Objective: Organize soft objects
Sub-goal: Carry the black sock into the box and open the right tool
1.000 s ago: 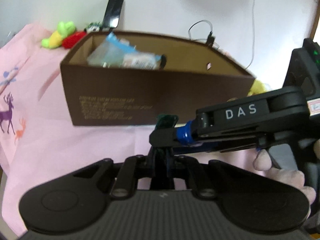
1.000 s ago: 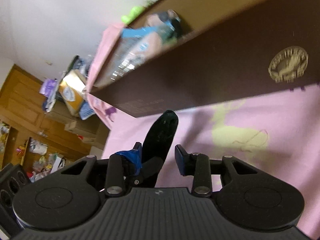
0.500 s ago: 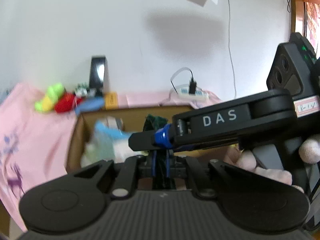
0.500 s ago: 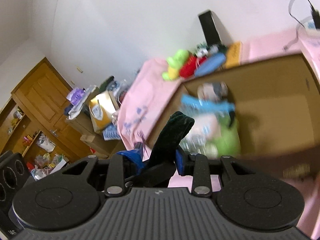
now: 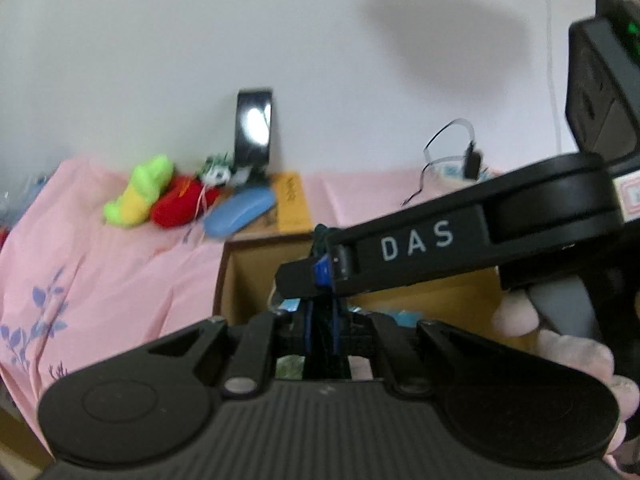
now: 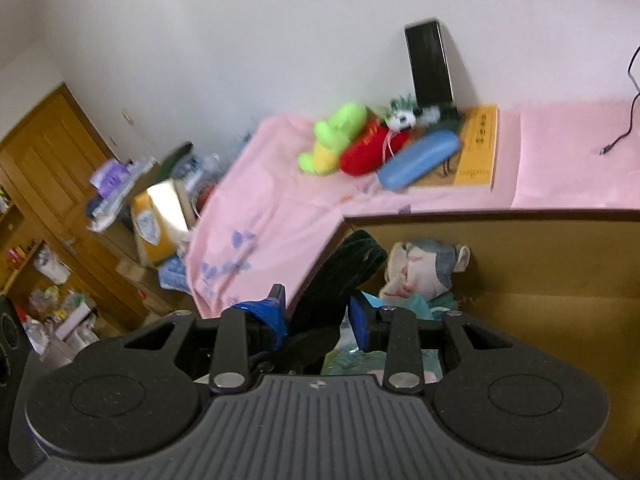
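1. The left gripper (image 5: 320,332) had its fingers pinched close on a dark green soft piece (image 6: 344,276), which ran up between them.
2. The right gripper (image 6: 318,318) came in across it from the side; its blue-tipped fingers (image 6: 266,314) stood either side of the same dark piece, but whether they pressed it or stood just off it I could not tell.
3. Both tools hung over the near left corner of the cardboard box (image 6: 520,240), so the dark piece was above the box's opening, not yet lying inside.
4. In the box there already lay a pale printed soft thing (image 6: 420,268) against the far wall and some blue-green packets (image 6: 416,306) lower down, so part of the sorting looked done.
5. Out on the pink cloth (image 6: 280,184), well apart from the box, a green and yellow plush (image 6: 336,136) and a red plush (image 6: 368,152) lay touching near the wall, beside a blue case (image 6: 420,158) on a yellow book (image 6: 480,140).
6. By my reckoning the dark piece had only to be let go, and the two plush toys were left to fetch.
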The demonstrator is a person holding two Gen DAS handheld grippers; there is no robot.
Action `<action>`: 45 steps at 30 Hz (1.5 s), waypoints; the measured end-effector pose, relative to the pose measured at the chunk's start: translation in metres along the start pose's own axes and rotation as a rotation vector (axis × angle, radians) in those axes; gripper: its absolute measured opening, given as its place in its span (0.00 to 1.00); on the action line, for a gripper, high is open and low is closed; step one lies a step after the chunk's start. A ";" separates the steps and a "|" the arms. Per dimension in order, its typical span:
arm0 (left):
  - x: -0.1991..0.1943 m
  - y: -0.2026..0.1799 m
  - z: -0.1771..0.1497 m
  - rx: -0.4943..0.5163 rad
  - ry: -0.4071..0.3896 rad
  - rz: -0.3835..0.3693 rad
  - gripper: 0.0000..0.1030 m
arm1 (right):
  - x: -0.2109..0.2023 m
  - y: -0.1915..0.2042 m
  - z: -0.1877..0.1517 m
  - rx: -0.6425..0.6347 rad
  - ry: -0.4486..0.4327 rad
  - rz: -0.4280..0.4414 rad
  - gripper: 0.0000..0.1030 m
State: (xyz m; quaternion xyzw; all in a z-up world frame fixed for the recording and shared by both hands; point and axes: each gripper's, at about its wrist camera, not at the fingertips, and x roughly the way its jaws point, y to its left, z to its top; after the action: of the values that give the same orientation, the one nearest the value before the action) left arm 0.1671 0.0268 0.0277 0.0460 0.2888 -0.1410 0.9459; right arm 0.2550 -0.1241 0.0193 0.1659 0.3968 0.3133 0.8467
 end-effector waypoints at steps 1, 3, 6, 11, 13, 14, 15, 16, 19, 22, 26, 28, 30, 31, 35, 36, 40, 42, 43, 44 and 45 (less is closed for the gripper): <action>0.005 0.002 -0.002 -0.004 0.015 0.005 0.04 | 0.007 -0.001 -0.001 -0.006 0.012 -0.010 0.17; 0.013 0.005 -0.006 -0.007 0.046 0.026 0.04 | 0.015 -0.002 -0.003 -0.016 0.036 -0.019 0.17; 0.022 0.006 -0.011 -0.005 0.090 0.037 0.07 | 0.026 -0.006 -0.006 -0.012 0.074 -0.028 0.18; 0.026 0.003 -0.020 0.014 0.130 0.054 0.31 | 0.033 -0.022 -0.009 0.069 0.141 -0.005 0.19; 0.025 0.002 -0.022 0.025 0.125 0.072 0.40 | 0.029 -0.026 -0.009 0.094 0.153 -0.005 0.19; 0.023 0.002 -0.022 0.029 0.115 0.087 0.62 | 0.026 -0.026 -0.009 0.095 0.154 -0.005 0.19; 0.020 0.002 -0.021 0.029 0.093 0.114 0.62 | 0.021 -0.026 -0.008 0.093 0.150 -0.002 0.19; 0.015 0.003 -0.020 0.033 0.083 0.112 0.62 | 0.017 -0.025 -0.008 0.091 0.147 0.000 0.19; 0.005 0.003 -0.014 0.028 0.068 0.111 0.62 | 0.004 -0.021 -0.004 0.077 0.142 0.003 0.20; -0.009 0.000 -0.009 0.025 0.048 0.118 0.62 | -0.009 -0.018 -0.001 0.069 0.129 -0.001 0.20; -0.026 -0.006 -0.005 0.021 0.030 0.133 0.62 | -0.030 -0.017 -0.003 0.078 0.099 -0.010 0.20; -0.035 -0.011 -0.005 0.024 0.033 0.158 0.62 | -0.041 -0.019 -0.005 0.092 0.083 -0.009 0.20; -0.043 -0.015 -0.005 0.017 0.035 0.174 0.62 | -0.052 -0.021 -0.009 0.108 0.063 -0.001 0.21; -0.046 -0.016 -0.006 0.009 0.037 0.174 0.62 | -0.057 -0.021 -0.011 0.116 0.053 0.004 0.21; -0.060 -0.025 -0.010 -0.018 0.046 0.185 0.62 | -0.078 -0.020 -0.023 0.123 0.008 0.012 0.21; -0.063 -0.028 -0.012 -0.025 0.046 0.183 0.62 | -0.084 -0.019 -0.027 0.118 -0.007 0.009 0.21; -0.075 -0.039 -0.019 -0.057 0.044 0.162 0.62 | -0.102 -0.012 -0.044 0.079 -0.053 -0.021 0.21; -0.079 -0.044 -0.022 -0.079 0.047 0.157 0.62 | -0.108 -0.008 -0.054 0.061 -0.073 -0.051 0.21; -0.082 -0.047 -0.026 -0.089 0.049 0.156 0.62 | -0.111 -0.007 -0.060 0.052 -0.080 -0.069 0.21; -0.084 -0.049 -0.028 -0.100 0.055 0.157 0.62 | -0.114 -0.005 -0.066 0.043 -0.089 -0.094 0.21; -0.084 -0.051 -0.030 -0.110 0.064 0.160 0.62 | -0.117 -0.003 -0.071 0.041 -0.101 -0.115 0.21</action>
State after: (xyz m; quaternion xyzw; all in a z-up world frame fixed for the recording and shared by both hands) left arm 0.0692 0.0036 0.0496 0.0212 0.3215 -0.0473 0.9455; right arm 0.1443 -0.2014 0.0393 0.1755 0.3689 0.2471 0.8787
